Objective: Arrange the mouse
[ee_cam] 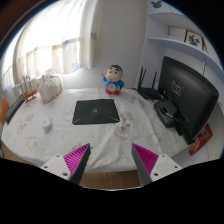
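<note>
your claw point(111, 158) is open and holds nothing, its two pink pads point(77, 158) spread wide above the near edge of the tabletop point(60, 140), which wears a pale cloth. beyond the fingers, mid-tabletop, lies a black mouse mat point(97, 111). a small pale object point(46, 124) that may be the mouse rests left of the mat; you cannot tell for sure. a doll point(114, 79) sits behind the mat. a dark monitor point(188, 92) stands right of the mat.

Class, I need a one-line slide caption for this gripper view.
Open gripper with pink pads hovers above a white-clothed table holding a black rectangular mouse mat, a doll and a black monitor.
</note>
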Demonstrator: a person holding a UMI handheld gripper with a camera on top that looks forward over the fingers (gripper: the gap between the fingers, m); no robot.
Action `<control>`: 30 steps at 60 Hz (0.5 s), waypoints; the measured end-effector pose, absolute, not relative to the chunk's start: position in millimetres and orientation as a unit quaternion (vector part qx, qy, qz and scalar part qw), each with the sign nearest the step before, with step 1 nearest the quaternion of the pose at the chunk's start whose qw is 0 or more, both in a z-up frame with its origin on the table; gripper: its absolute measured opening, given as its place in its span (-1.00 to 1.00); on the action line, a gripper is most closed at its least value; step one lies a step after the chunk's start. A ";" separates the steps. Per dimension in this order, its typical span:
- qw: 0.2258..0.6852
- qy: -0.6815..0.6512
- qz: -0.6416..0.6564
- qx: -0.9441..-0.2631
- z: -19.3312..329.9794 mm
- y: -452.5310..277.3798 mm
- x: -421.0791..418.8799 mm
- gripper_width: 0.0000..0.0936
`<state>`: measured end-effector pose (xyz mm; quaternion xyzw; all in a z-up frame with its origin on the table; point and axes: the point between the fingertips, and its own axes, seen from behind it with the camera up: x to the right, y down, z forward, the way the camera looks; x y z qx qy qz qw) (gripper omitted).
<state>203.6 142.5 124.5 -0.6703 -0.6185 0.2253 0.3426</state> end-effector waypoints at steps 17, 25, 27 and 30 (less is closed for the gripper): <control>0.332 -0.626 0.240 -0.663 115.6 119.3 194.5 0.84; 0.327 -0.635 0.250 -0.653 110.0 79.0 189.5 0.84; 0.325 -0.638 0.253 -0.651 108.0 66.6 188.7 0.84; 0.321 -0.641 0.255 -0.649 104.7 47.0 187.8 0.83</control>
